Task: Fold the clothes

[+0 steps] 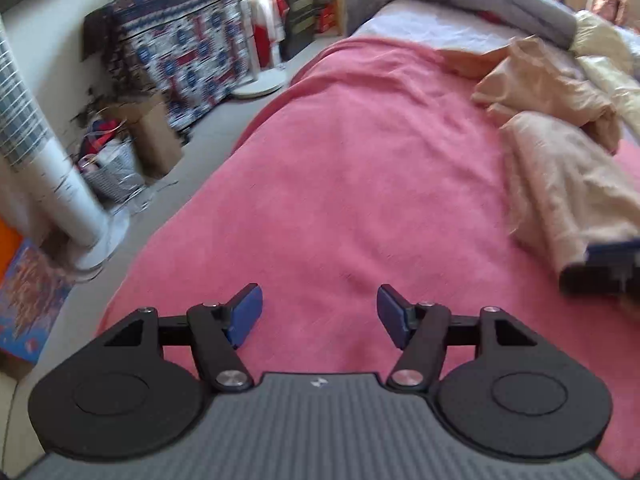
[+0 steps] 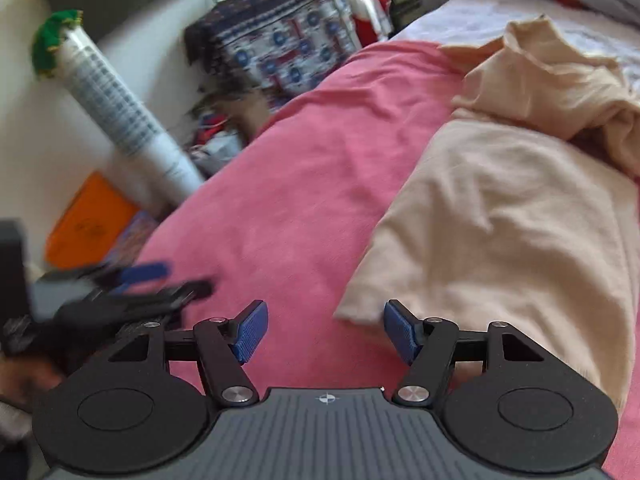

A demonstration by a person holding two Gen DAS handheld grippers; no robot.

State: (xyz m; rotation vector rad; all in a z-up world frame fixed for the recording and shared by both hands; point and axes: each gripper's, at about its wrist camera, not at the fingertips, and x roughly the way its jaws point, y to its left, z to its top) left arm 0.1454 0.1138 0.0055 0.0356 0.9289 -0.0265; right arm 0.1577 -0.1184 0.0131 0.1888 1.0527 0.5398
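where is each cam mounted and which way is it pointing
Left wrist: sits on the left gripper, angled down over the pink bedspread; its open jaws show, empty.
Right wrist: sits on the right gripper, angled down at the beige garment; its open jaws show, and the left gripper blurred at left.
Shared: bedspread, garment, white tower fan, patterned cloth.

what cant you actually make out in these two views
- Peach garment: its right part is cut off by the frame edge in both wrist views, so its full shape and type cannot be told.
- Left gripper: motion-blurred in the right wrist view; only its own camera shows it clearly, open and empty.
- Right gripper: blurred and cut by the left wrist view's edge.
- Floor clutter: too blurred to identify.
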